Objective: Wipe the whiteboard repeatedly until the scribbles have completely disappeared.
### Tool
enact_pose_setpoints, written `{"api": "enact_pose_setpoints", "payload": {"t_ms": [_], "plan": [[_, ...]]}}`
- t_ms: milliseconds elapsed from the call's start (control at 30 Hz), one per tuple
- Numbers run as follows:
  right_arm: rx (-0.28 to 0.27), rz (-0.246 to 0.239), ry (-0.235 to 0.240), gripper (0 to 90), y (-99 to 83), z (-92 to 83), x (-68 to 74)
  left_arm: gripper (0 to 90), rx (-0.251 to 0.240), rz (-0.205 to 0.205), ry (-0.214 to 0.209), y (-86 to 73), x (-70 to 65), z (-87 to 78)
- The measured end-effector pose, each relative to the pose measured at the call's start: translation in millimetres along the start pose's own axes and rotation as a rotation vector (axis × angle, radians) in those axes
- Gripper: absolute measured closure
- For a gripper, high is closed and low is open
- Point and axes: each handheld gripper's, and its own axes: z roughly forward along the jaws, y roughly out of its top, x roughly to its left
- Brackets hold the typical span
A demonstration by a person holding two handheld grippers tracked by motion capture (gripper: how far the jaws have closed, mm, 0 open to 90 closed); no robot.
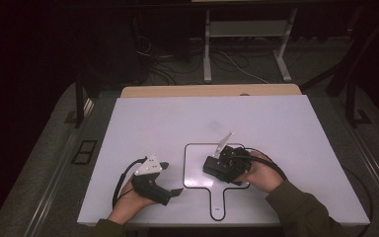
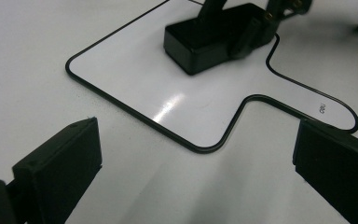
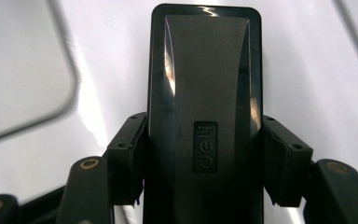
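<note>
Right gripper [image 1: 216,167]: its two black jaws are pinching a black rectangular block [image 3: 205,107] from both long sides; the person's right hand [image 1: 261,173] is gripping it from behind.
Black block: it is lying flat on the white board inside the black outline [image 1: 185,168], near that outline's right half; the raised word "deli" is showing on its top in the right gripper view.
Left gripper [image 1: 170,180]: its jaws are standing wide apart with nothing between them, pointing right toward the outline; the person's left hand [image 1: 128,197] is holding it low over the board.
Outline: a rounded square with a short handle-like tab running toward the person, drawn on the board.
Worktop [image 1: 143,118]: a white board is covering it, with a strip of pale wood showing along the far edge.
</note>
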Motion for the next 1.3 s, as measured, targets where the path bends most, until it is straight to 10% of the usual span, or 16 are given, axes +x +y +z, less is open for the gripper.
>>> {"api": "enact_pose_setpoints", "payload": {"t_ms": [367,733,1067,1300], "plan": [[-0.002,0.119,-0.047,38.5,-23.1,-8.2,-28.5,0.0,-0.001,0.002,0.0,0.4,-0.3,-0.3],[-0.036,-0.001,0.053,38.5,-29.3,-10.9,6.5,0.0,0.0,0.003,0.0,0.7,-0.8,0.8],[-0.022,0.137,-0.048,38.5,-44.6,-15.7,-32.1,0.0,0.002,0.003,-0.002,0.6,-0.5,1.1],[-0.015,0.075,-0.031,38.4,-42.0,-15.8,-16.8,0.0,0.008,0.01,-0.002,0.9,-0.3,0.8]]}}
